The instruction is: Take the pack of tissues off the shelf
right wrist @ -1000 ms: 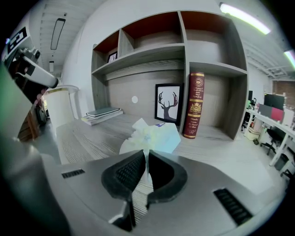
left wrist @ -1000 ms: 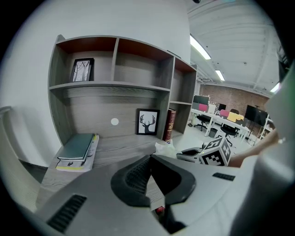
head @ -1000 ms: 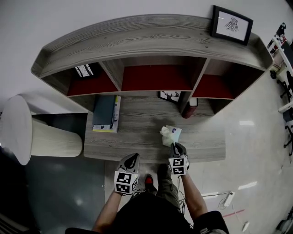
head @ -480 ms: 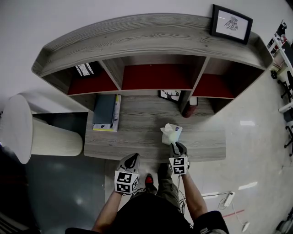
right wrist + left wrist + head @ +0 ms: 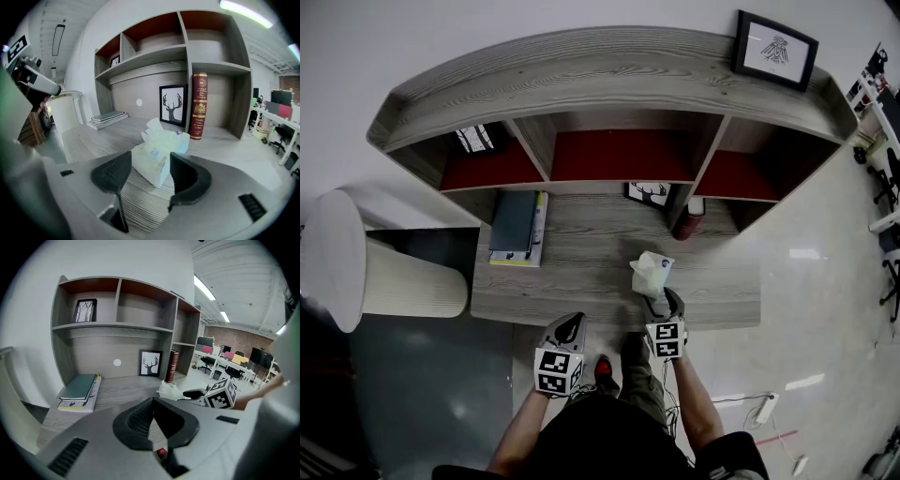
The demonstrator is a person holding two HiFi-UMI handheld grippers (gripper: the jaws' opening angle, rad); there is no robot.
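The pack of tissues (image 5: pixel 652 274) sits on the grey desk (image 5: pixel 572 281) near its front edge, below the shelf compartments. The right gripper (image 5: pixel 660 302) has just been opening its jaws, which now stand apart either side of the pack without clamping it; the left gripper (image 5: pixel 573 325) hangs closed and empty. This looks like the release step, and the next move calls for drawing the right gripper straight back without nudging the pack.

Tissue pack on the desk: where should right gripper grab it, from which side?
Pinch the tissue pack across its flat side faces, coming from the desk's front edge. The right gripper, jaws just opened, straddles its near end. Skip the floppy top tissue.
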